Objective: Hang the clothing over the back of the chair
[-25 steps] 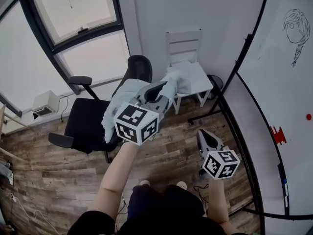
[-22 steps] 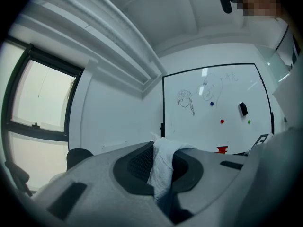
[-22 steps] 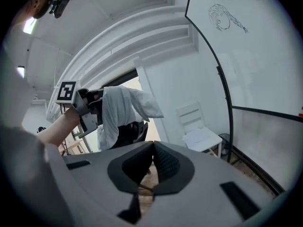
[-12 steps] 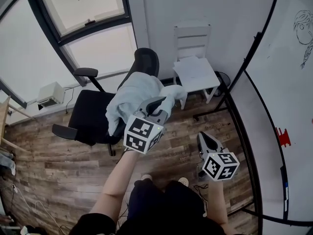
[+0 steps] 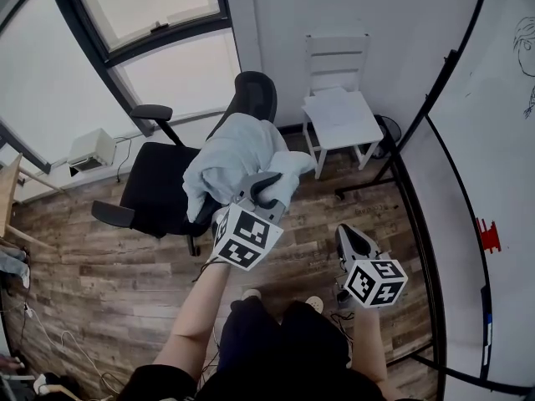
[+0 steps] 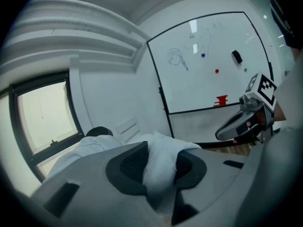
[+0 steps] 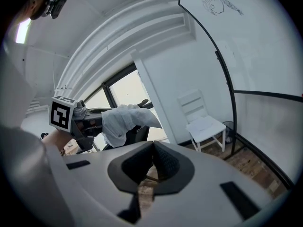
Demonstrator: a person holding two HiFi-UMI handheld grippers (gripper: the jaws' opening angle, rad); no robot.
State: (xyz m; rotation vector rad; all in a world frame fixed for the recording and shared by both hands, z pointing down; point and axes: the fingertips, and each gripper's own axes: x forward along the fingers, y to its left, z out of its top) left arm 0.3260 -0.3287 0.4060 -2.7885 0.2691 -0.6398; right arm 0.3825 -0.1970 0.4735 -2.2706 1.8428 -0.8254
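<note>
Left tongs have a fold of the pale clothing between their pads. The jaws have just been opening a little, but in the left gripper view the fabric fills the narrow gap and both pads bear on it, so I read this as a grip that is only loosening, not a release. Right tongs hang low at the near right, closed on nothing, with bare wood floor showing past their tips.

As for progress, most of the job looks done. The bulk of the clothing lies over the back of the black office chair, bunched at the top and falling down its near side. The one corner I hold trails off to the right, towards the white chair, which stands against the far wall with nothing of mine on it.

What I judge is left: let that corner go fully, draw the left tongs clear, and see whether the garment stays put. It sits lopsided towards me, so it may slide once released. I cannot see how much hangs on the seat side.
</note>
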